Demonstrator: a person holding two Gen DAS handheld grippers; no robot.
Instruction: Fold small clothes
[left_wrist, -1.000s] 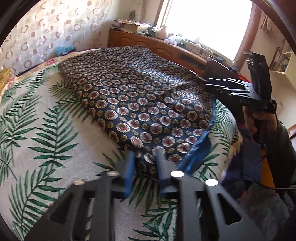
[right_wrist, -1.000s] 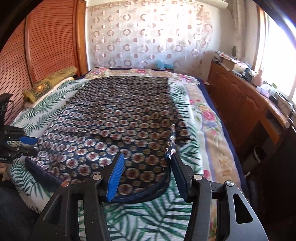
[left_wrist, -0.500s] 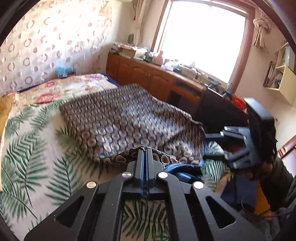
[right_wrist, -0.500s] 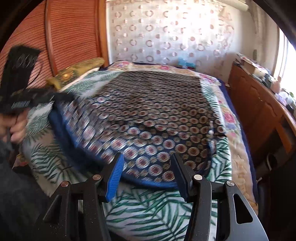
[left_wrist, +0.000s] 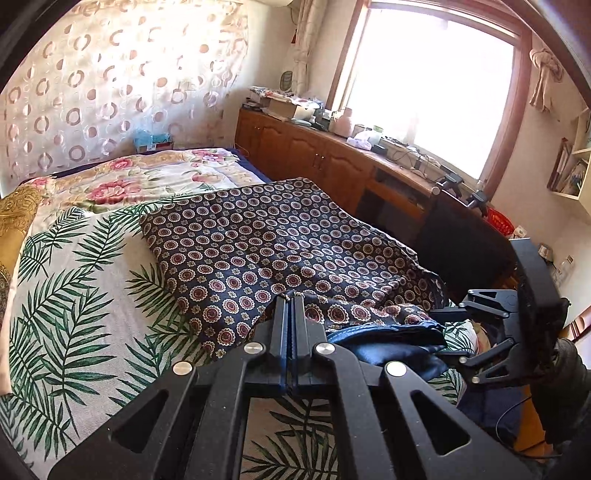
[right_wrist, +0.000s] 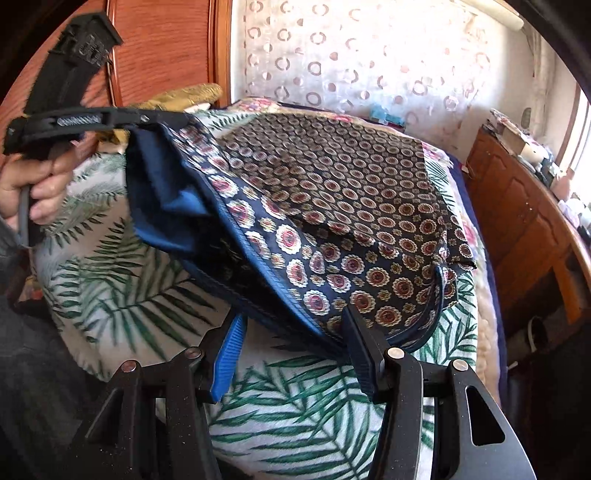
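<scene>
A dark blue patterned garment (left_wrist: 280, 243) with red and cream medallions lies spread on the bed. My left gripper (left_wrist: 291, 299) is shut on its near corner and holds it lifted, so the plain blue lining (right_wrist: 166, 199) shows; it also appears in the right wrist view (right_wrist: 162, 120) at upper left. My right gripper (right_wrist: 291, 332) is open at the garment's (right_wrist: 332, 192) near hem, fingers on either side of the blue-trimmed edge. It shows in the left wrist view (left_wrist: 447, 336) at right.
The bed has a palm-leaf sheet (left_wrist: 74, 295) and a floral quilt (left_wrist: 155, 177) further back. A gold pillow (right_wrist: 184, 96) lies by the wooden headboard. A wooden cabinet (left_wrist: 314, 158) with clutter runs along the window side.
My left gripper shut on the garment's corner and lifted it up and back, peeling the edge off the bed. My right gripper stayed open and moved closer to the hem.
</scene>
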